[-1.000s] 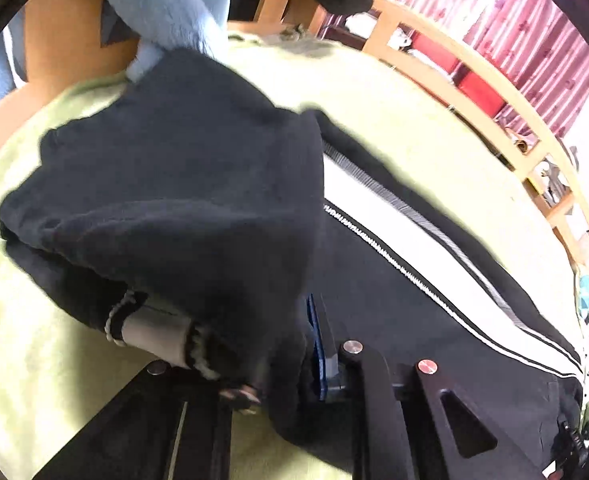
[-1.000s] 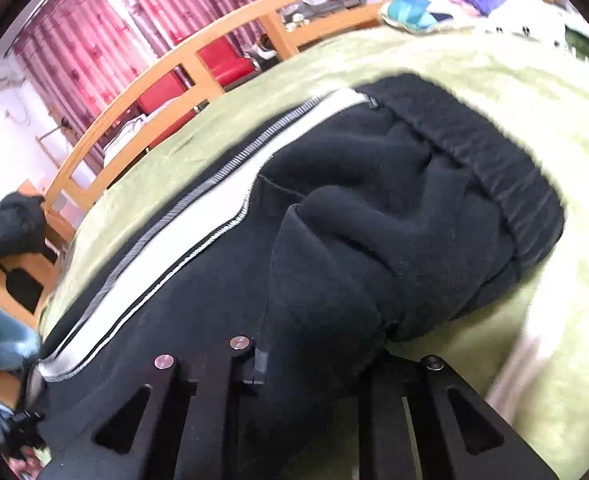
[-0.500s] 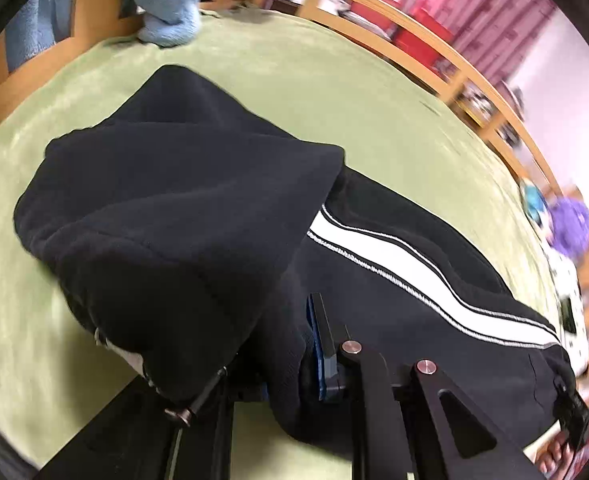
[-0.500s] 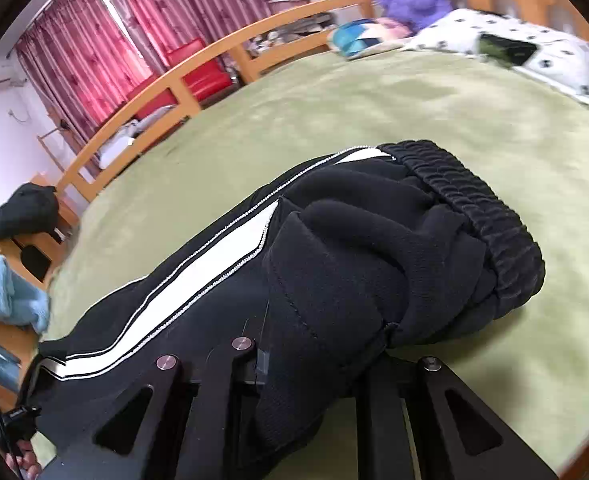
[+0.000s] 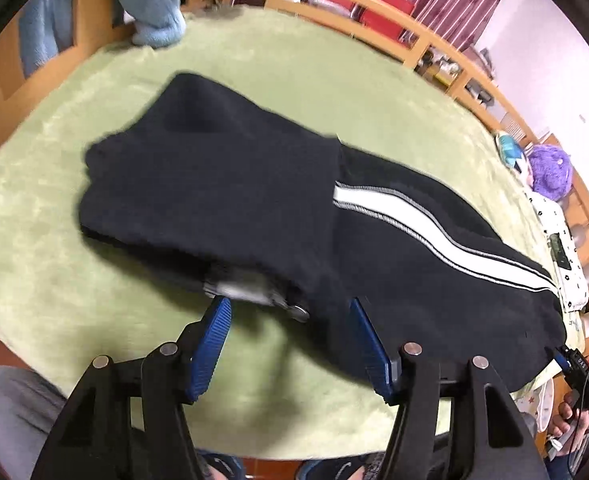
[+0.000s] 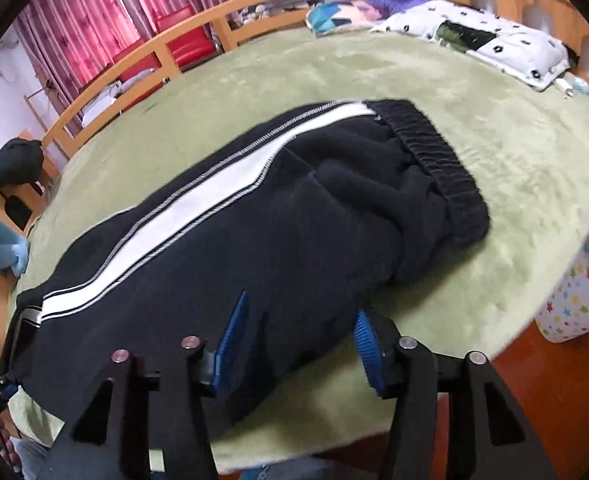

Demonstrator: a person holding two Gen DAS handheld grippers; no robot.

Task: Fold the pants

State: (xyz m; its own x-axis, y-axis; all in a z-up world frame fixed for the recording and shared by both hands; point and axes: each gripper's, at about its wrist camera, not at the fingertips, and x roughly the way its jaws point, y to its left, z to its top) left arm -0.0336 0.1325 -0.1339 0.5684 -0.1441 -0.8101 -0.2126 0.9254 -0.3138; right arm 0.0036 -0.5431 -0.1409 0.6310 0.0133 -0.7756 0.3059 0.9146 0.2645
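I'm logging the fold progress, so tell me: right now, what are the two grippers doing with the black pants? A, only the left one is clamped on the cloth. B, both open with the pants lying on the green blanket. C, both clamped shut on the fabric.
B: the left gripper and right gripper both show spread jaws, and the pants lie loose on the green blanket.

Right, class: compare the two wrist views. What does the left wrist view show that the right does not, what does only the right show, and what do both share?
Only the left wrist view shows the pants' leg end folded over and the open left gripper.

Only the right wrist view shows the ribbed waistband, the star-patterned bin and the open right gripper.

Both show the black pants with their white stripe lying on the green blanket, plus the purple plush toy.
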